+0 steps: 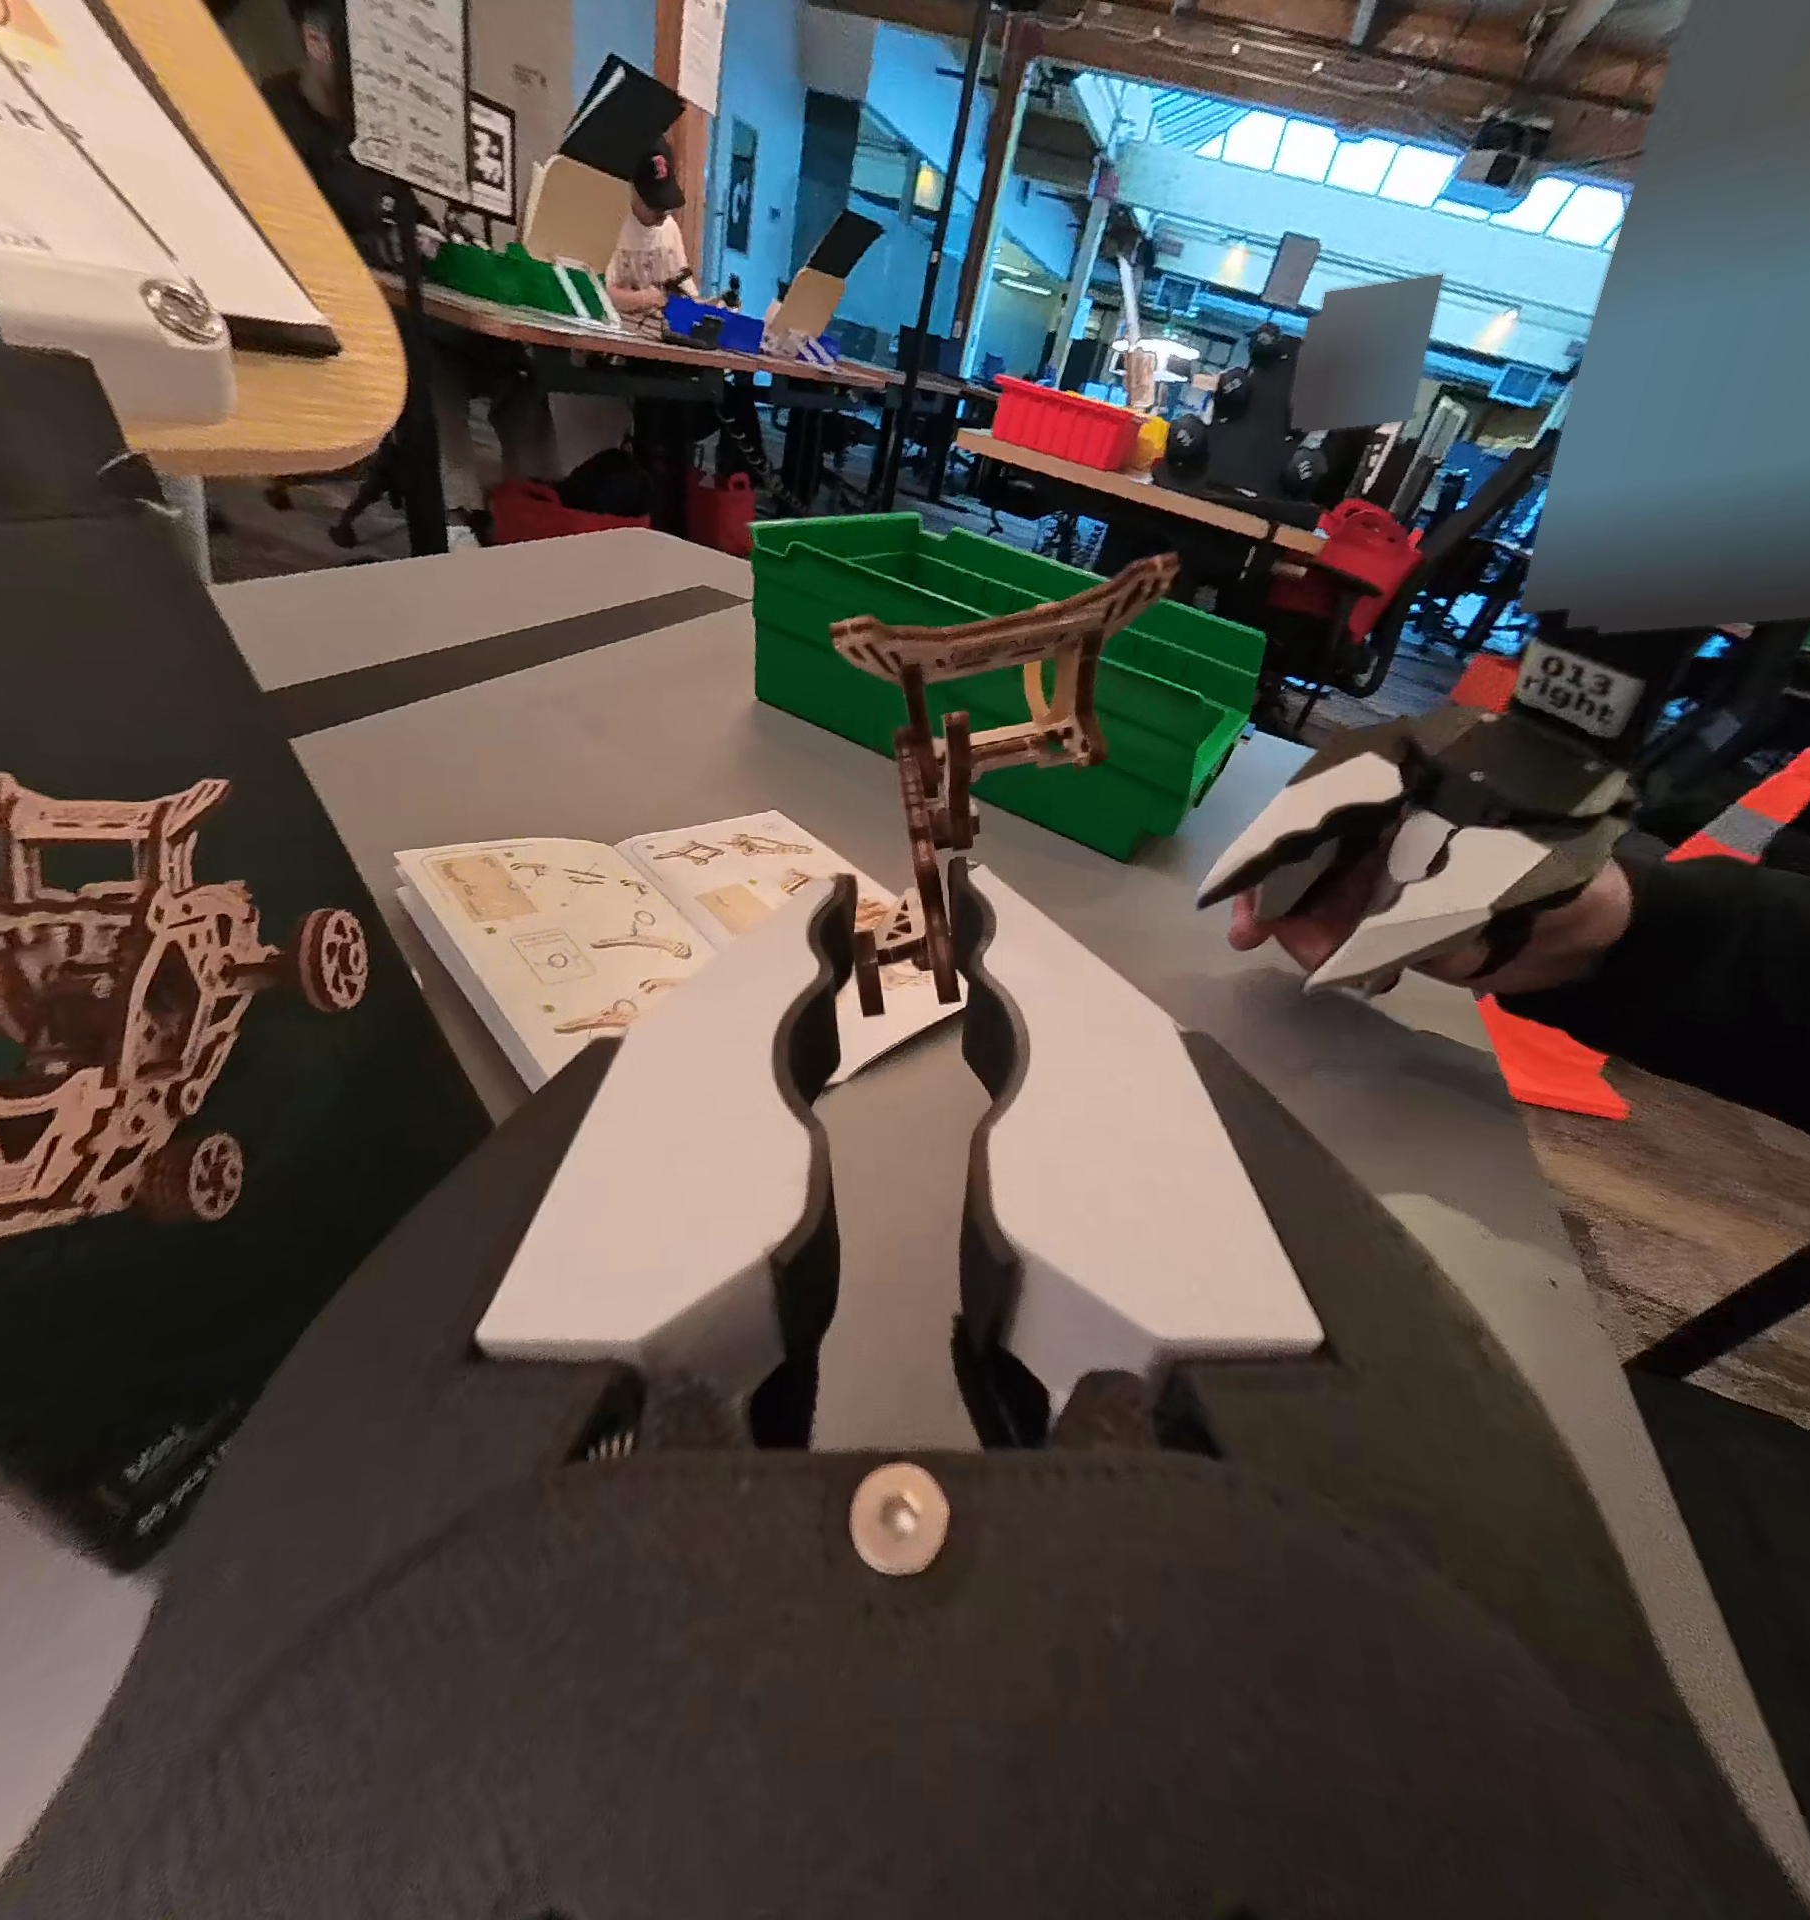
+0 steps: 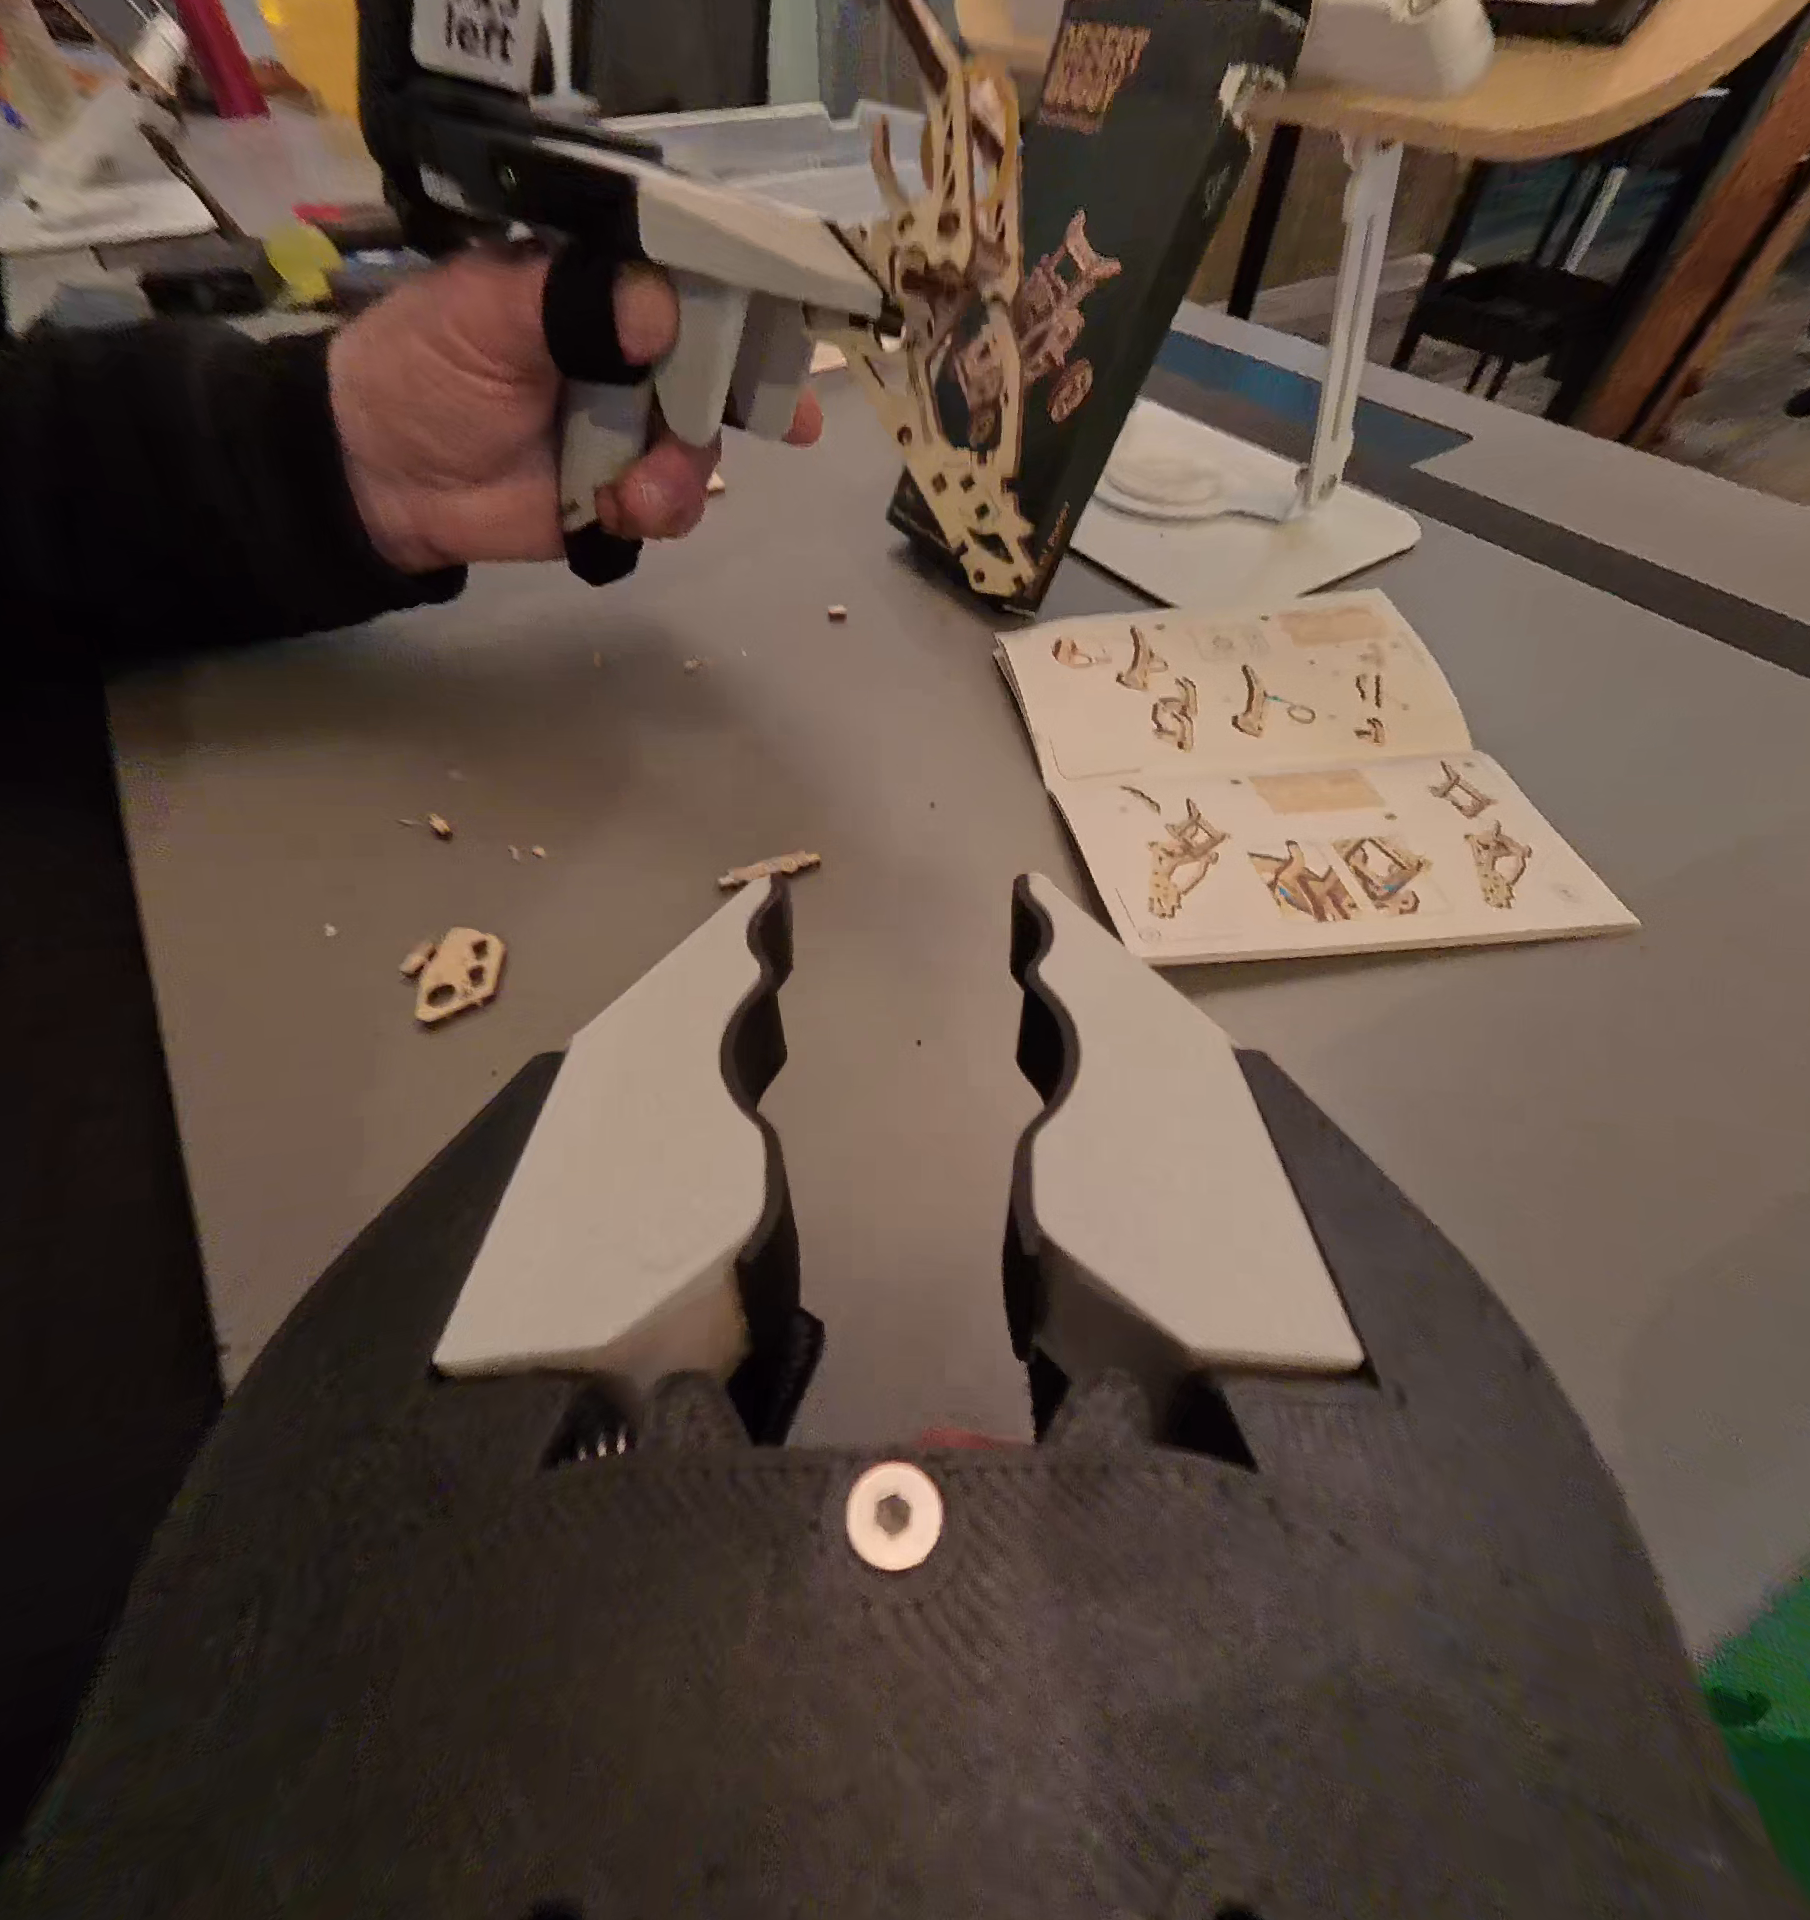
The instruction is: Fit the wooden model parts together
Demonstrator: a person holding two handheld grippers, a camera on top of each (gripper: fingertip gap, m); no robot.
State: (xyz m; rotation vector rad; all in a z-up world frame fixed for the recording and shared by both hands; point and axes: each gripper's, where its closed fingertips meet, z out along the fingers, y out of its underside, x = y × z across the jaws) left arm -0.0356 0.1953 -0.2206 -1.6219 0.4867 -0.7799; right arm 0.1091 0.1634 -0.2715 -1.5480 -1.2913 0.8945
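Observation:
My left gripper [image 1: 901, 904] is shut on a partly built wooden model frame [image 1: 994, 686] and holds it up above the grey table [image 1: 589, 748]. The frame also shows in the right wrist view [image 2: 942, 312], hanging from the left gripper's tips [image 2: 870, 281]. My right gripper [image 2: 896, 914] is open and empty, low over the table; it also shows at the right of the left wrist view [image 1: 1265, 935]. Loose wooden parts lie on the table: a flat holed piece [image 2: 454, 971] and a thin strip [image 2: 771, 868] just beyond my right gripper's left fingertip [image 2: 766, 914].
An open instruction booklet [image 2: 1296, 790] lies on the table [image 2: 672, 727]. The dark model box [image 1: 132, 987] stands at the left edge. A green bin [image 1: 994, 665] stands behind the held frame. A white stand [image 2: 1275, 499] is near the box. Small wood crumbs [image 2: 433, 826] are scattered. There is about 15 centimeters between the tips of the two grippers.

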